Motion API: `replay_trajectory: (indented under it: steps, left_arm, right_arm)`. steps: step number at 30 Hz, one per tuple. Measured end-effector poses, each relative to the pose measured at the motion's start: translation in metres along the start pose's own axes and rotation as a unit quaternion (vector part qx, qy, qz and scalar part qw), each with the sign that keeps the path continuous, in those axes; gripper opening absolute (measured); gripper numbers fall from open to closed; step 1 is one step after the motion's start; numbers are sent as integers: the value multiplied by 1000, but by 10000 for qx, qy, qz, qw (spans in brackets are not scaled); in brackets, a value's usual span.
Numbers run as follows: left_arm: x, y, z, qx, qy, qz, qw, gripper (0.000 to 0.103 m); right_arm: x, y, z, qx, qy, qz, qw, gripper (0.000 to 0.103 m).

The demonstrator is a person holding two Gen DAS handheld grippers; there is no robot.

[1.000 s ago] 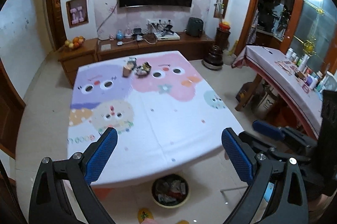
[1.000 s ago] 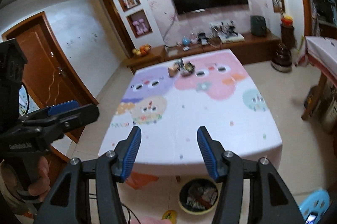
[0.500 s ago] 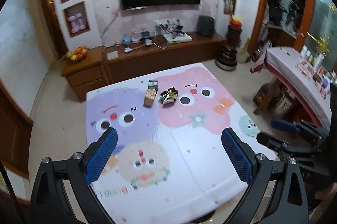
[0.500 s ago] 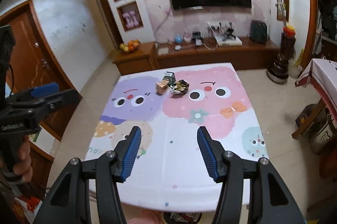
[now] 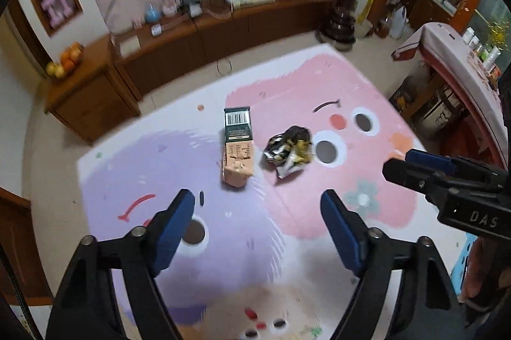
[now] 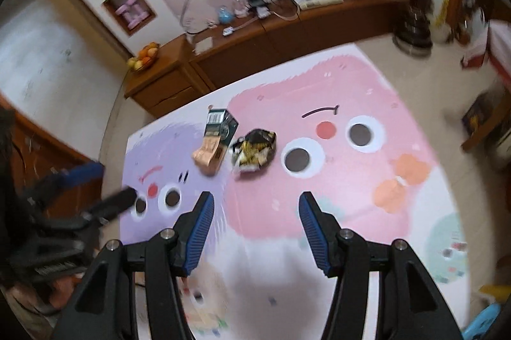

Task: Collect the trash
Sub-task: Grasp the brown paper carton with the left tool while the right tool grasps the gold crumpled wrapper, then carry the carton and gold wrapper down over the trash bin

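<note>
Two pieces of trash near the far end of the cartoon-printed table [image 5: 377,103]: a flattened carton [image 5: 238,150] (green and barcoded at its far end, peach at the near end) and a crumpled foil wrapper [image 5: 289,150] just beside it on the right, apparently not touching.

In the left wrist view, both at frame centre, above and ahead of the left gripper [image 5: 257,210]. Carton's long axis running almost straight up the frame, near end pointing back toward the left pad, so roughly in line with the approach. Wrapper slightly right of centre, closer to the right pad's side. Jaws spread with nothing between them, just narrowed a little on the way in.

In the right wrist view, right gripper [image 6: 255,209] likewise released and empty, carton [image 6: 215,145] and wrapper [image 6: 254,150] above and a little left of its gap, carton tilted with its near end toward lower left. Left gripper's dark fingers at the frame's left edge, blurred.

Probably carton for the left, wrapper for the right, judging by how each sits (neither reached yet). Nothing on the cloth between tongs and trash. Main risk: the two pieces lying so close, and the two grippers crowding each other. Wooden cabinet [image 5: 95,97] with fruit bowl [image 5: 65,62] beyond the table, well clear.
</note>
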State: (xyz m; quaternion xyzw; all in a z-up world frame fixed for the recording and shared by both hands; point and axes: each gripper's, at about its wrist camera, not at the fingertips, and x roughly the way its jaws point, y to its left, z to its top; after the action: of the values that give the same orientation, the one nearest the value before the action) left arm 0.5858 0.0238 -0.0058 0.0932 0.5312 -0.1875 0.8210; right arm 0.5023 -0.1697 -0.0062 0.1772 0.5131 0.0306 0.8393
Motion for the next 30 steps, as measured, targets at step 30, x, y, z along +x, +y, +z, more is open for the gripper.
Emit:
replay_trajectory:
  steps: [30]
  left_arm:
    - [171,26,24,-493,1008,-262,9933,43]
  right_arm:
    - [167,-20,34,1174,704,-13,9906,48]
